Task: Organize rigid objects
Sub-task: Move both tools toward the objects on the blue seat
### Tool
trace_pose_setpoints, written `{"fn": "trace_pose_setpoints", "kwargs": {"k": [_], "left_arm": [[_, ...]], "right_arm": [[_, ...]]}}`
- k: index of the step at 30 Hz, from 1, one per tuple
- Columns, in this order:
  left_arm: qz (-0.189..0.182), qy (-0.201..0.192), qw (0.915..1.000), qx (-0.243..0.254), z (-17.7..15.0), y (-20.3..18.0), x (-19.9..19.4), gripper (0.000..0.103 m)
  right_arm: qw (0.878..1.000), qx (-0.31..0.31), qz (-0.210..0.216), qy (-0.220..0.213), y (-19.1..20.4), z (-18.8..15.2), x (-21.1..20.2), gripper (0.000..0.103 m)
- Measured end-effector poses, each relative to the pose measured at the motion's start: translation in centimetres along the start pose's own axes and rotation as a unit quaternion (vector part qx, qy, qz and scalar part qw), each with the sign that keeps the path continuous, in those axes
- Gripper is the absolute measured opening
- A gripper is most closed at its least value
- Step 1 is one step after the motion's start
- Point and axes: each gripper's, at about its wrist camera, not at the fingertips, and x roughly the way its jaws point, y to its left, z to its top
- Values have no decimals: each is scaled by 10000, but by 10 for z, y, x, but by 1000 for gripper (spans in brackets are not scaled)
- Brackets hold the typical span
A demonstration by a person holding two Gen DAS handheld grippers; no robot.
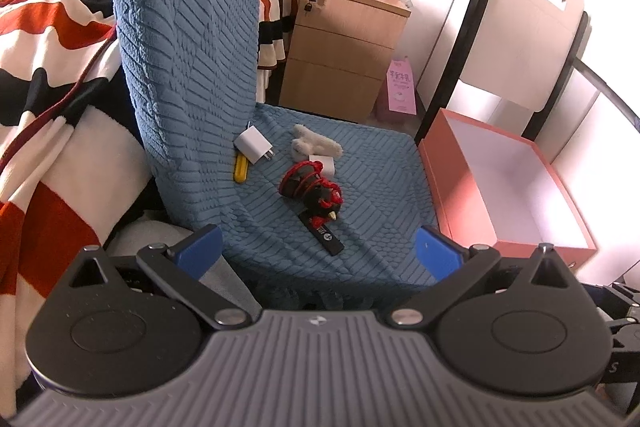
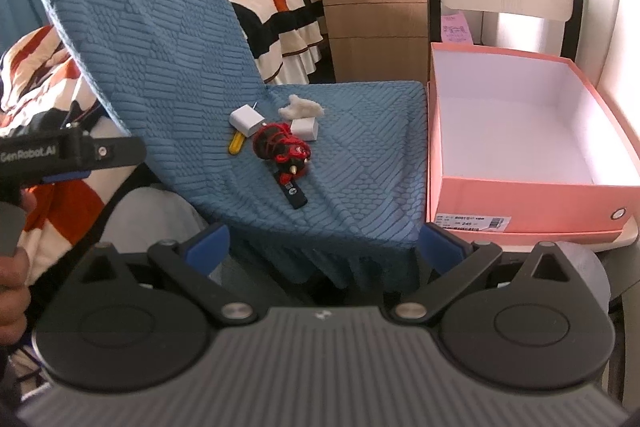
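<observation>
Ahead of right tool (image 2: pixel 320 251) — charger (image 2: pixel 246 121)

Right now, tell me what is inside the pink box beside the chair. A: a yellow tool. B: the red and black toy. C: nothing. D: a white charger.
C: the pink box shows only its bare white floor, while the charger, toy and yellow tool all lie on the blue chair seat.

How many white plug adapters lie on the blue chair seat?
2. One white adapter lies near the backrest, above the yellow tool. The other white adapter lies behind the red-black toy, partly hidden.
</observation>
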Motion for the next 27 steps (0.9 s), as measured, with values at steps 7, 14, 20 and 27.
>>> {"fn": "trace_pose_setpoints", "kwargs": {"k": [7,14,20,27], "left_arm": [[119,-18,9998,144,-4,-2,6,103],[112,-40,9995,280,-11,-5,7,103],[155,45,9996,241,-14,-1,13,103],[155,74,9996,230,-15,0,15,103]], "right_arm": [[9998,-145,-41,-143,1,-3,4,103],[9999,-117,53,8,2,-8,15,103],[10000,-68,68,25,1,-8,17,103],[9998,-67,207,33,2,-9,18,103]]}}
